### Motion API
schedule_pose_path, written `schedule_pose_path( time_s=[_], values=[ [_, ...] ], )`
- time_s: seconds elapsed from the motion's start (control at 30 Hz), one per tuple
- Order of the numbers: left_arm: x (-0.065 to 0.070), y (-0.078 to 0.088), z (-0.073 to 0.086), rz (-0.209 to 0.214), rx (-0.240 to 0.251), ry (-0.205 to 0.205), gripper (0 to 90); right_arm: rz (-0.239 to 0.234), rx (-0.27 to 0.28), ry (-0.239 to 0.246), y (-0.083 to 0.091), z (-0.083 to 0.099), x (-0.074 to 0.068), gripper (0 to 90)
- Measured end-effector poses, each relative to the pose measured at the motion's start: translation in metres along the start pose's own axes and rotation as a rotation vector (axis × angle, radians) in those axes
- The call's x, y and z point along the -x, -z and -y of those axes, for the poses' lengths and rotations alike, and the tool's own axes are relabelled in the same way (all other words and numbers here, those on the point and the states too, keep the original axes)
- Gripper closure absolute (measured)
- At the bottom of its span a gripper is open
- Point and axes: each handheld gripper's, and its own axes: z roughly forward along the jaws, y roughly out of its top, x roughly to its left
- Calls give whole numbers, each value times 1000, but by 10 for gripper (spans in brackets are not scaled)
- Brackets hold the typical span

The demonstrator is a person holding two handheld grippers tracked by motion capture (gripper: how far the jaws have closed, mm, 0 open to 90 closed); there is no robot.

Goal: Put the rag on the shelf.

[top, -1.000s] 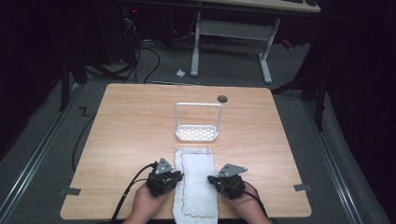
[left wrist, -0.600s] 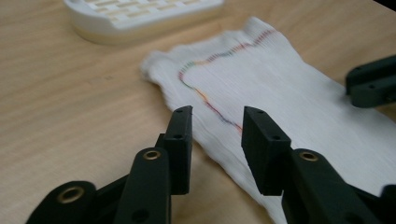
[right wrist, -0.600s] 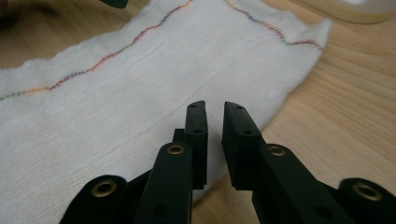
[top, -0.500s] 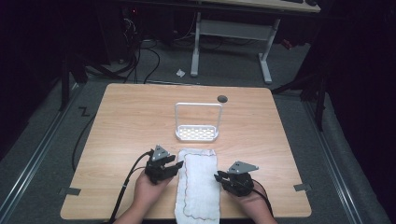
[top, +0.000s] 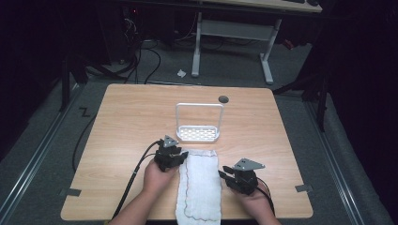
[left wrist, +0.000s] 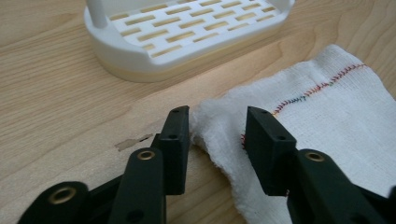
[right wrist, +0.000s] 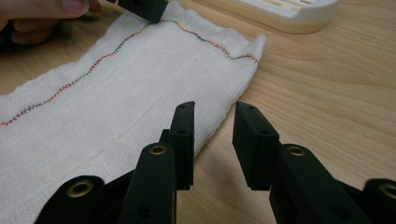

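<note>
A white cloth [top: 201, 185] lies lengthwise on the wooden worktop [top: 122, 122], reaching its near edge, just in front of a white slotted rack [top: 198, 133]. The high view shows the rack's upright loop handle; the left gripper view shows its slotted base and the cloth's coloured stitching. The left gripper [left wrist: 217, 128] rests at the cloth's far left corner, fingers apart with the corner between them. The right gripper [right wrist: 212, 123] sits low at the cloth's right edge, fingers apart, gripping nothing.

High overhead; 2 close views sharing cloth [left wrist: 327, 112]
</note>
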Motion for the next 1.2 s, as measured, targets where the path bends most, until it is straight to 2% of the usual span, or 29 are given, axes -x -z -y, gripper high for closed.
schedule_pose_path(
  time_s=[0.07,0.17,0.23,0.3,0.33,0.5,0.53,0.6,0.63,0.7,0.77,0.87,0.93,1.2],
  values=[
    [2,-1,0,21,-1,-2,629,2,0,-7,0,0,2,684],
    [9,-1,1,-1,-6,-47,679,-2,1,-15,-1,1,3,627],
    [9,-1,2,13,-8,-48,708,-1,3,-15,-2,1,3,610],
    [8,-1,2,38,-11,-29,786,2,8,-11,-3,2,3,585],
    [8,-1,2,38,-11,-29,799,2,8,-11,-3,2,3,585],
    [3,-1,2,61,-11,12,809,11,26,-17,-7,-4,4,530],
    [3,-1,2,60,-9,20,812,30,33,-17,-13,-17,8,503],
    [3,-1,2,58,-8,17,812,33,35,-30,-15,-23,11,496],
    [3,-1,2,59,-9,19,812,35,30,-58,-24,-36,16,496],
    [2,-1,2,63,-9,23,812,57,10,-64,-36,-45,19,514],
    [2,-1,2,63,-9,23,812,49,-5,-80,-47,-49,21,529],
    [2,-1,2,66,-9,25,812,62,-50,-67,-59,-48,22,559],
    [2,-1,2,67,-9,26,811,49,-74,-72,-64,-46,24,559],
    [2,-1,2,62,-8,22,811,31,-66,-86,-67,-43,25,582]
  ],
)
